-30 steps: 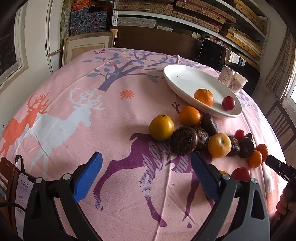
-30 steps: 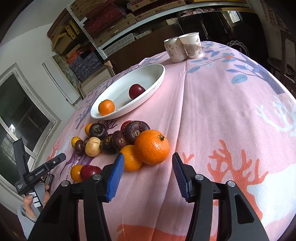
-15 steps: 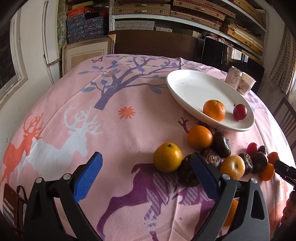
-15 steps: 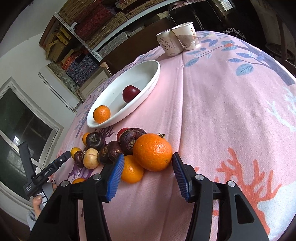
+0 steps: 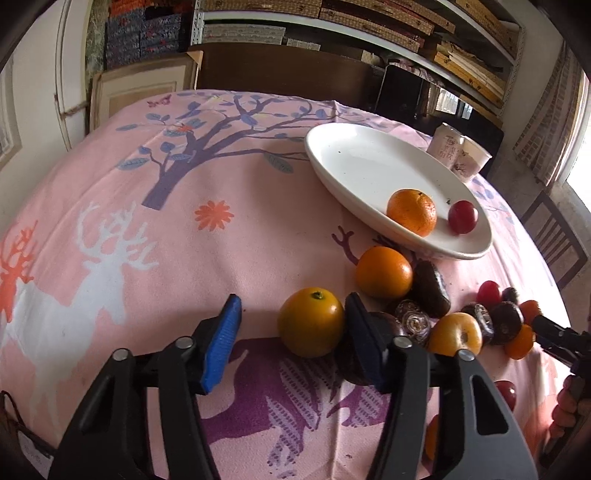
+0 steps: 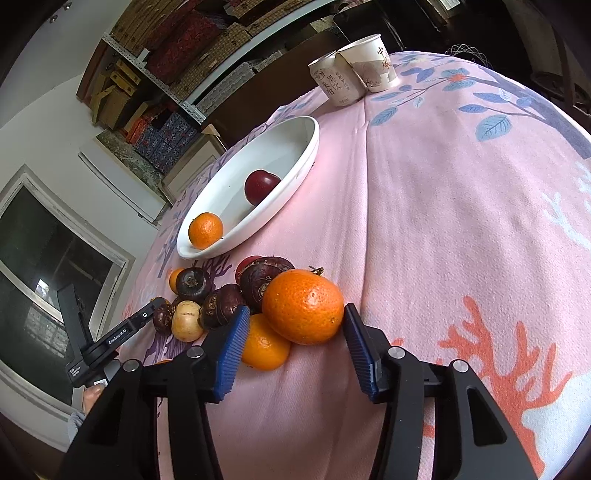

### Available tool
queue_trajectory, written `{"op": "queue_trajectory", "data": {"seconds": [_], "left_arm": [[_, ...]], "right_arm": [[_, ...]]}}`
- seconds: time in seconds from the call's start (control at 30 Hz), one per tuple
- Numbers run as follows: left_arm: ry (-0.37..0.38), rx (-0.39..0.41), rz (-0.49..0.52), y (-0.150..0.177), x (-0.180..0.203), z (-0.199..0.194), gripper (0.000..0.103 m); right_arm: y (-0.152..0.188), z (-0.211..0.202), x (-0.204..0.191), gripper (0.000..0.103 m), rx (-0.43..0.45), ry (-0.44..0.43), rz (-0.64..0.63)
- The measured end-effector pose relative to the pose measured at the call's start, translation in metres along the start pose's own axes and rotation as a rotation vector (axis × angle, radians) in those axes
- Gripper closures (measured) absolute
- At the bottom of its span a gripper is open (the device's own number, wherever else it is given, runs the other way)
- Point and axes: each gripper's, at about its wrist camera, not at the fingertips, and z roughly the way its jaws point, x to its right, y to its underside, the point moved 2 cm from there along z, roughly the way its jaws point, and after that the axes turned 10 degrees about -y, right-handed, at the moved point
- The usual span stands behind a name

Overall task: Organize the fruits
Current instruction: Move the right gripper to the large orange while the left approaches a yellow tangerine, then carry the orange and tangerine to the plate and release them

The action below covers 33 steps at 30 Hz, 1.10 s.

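Where pink deer-print tablecloth [image 5: 155, 229] ends, stacked shelves [image 5: 369, 18] behind.

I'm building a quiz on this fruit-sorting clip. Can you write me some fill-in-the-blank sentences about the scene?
1. The white plate holds ___ fruits.
2. The left gripper is open around a ___ fruit.
3. The big orange lies between the ___ gripper's fingers.
4. Behind the plate stand two paper ___.

Answers: two; yellow; right; cups

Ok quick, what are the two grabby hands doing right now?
Left gripper: open, fingers either side of the yellow-orange fruit, not holding it.
Right gripper: open, fingers around the big orange, not gripping.
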Motion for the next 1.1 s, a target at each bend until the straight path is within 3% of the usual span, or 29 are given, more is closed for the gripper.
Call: {"op": "queue_trajectory", "data": {"seconds": [0.1,0.17,0.27,0.43,0.6,0.73,0.87,1.0,1.1], "left_arm": [[0.068,-0.023,-0.027,0.001,-0.002,0.001,0.066],[0.063,-0.02,-0.023,0.002,0.0,0.001,0.066],[0.075,-0.028,-0.037,0.002,-0.001,0.003,0.066],[0.092,-0.046,-0.07,0.006,-0.007,0.0,0.067],[0.094,0.006,-0.069,0.009,-0.006,-0.019,0.067],[0.098,0.086,-0.065,0.009,-0.004,-0.044,0.067],[0.144,0.069,-0.041,-0.013,0.016,-0.045,0.067],[0.102,0.086,0.009,-0.049,0.047,-0.034,0.067],[0.102,0.067,-0.016,-0.073,0.059,-0.012,0.067]], "right_arm": [[0.0,-0.001,0.001,0.062,0.001,-0.014,0.009],[0.0,-0.001,0.001,0.061,0.0,-0.013,0.006],[0.0,0.005,0.004,0.053,-0.023,-0.046,0.034],[0.001,0.001,0.006,0.062,-0.019,-0.065,0.052],[0.001,-0.004,0.006,0.062,-0.009,-0.099,0.072],[-0.001,-0.018,0.004,0.062,0.053,-0.119,0.071],[-0.015,-0.019,-0.009,0.062,0.067,-0.123,0.048],[-0.05,-0.004,-0.04,0.062,0.07,-0.112,-0.025],[-0.072,0.023,-0.051,0.063,0.048,-0.101,-0.041]]}}
